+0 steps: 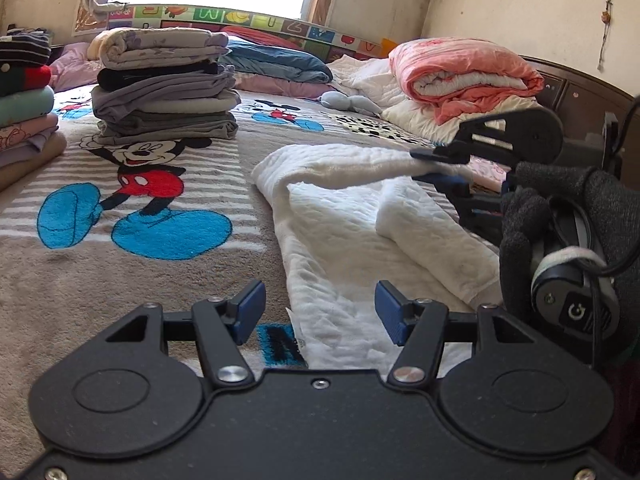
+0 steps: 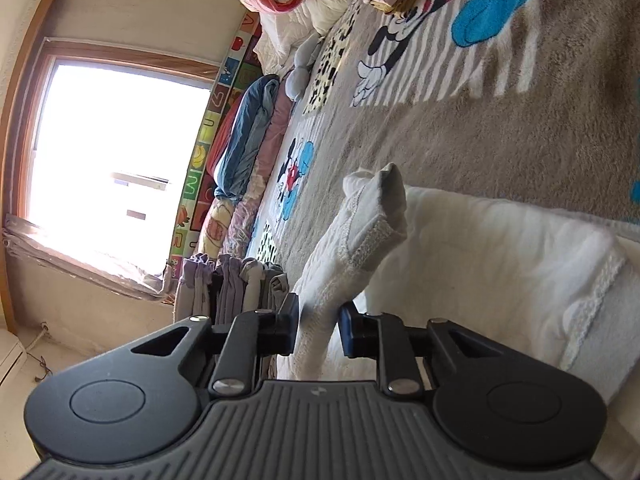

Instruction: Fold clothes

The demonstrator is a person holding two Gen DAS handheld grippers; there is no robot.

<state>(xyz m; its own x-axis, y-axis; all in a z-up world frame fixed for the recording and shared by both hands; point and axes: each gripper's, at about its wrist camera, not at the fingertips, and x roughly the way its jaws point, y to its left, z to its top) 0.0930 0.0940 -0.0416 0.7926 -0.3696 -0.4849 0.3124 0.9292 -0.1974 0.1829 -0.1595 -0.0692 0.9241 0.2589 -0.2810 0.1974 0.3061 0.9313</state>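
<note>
**Right gripper pinches a fold of the white garment; left gripper waits open**

A white quilted garment (image 1: 344, 216) lies on the bed, spread over a grey blanket (image 1: 132, 264) printed with cartoon mice, to the right of the middle in the left wrist view. The right gripper (image 2: 318, 330) has its jaws clamped on a raised fold of that cloth, which stands up between the two pads and lifts off the rest of the garment. In the left wrist view the same gripper comes in from the right, held by a dark gloved hand (image 1: 532, 220), with the white edge drawn up toward it.

The left gripper (image 1: 320, 312) hovers near the garment's near end. Its jaws stand apart with nothing between them; the right pad sits over the white cloth and the left pad over the blanket.

Farther back on the left stands a stack of folded clothes (image 1: 164, 84), with a second stack (image 1: 24, 100) at the far left edge. A rolled pink quilt (image 1: 464, 76) rests at the far right, near the headboard.
</note>
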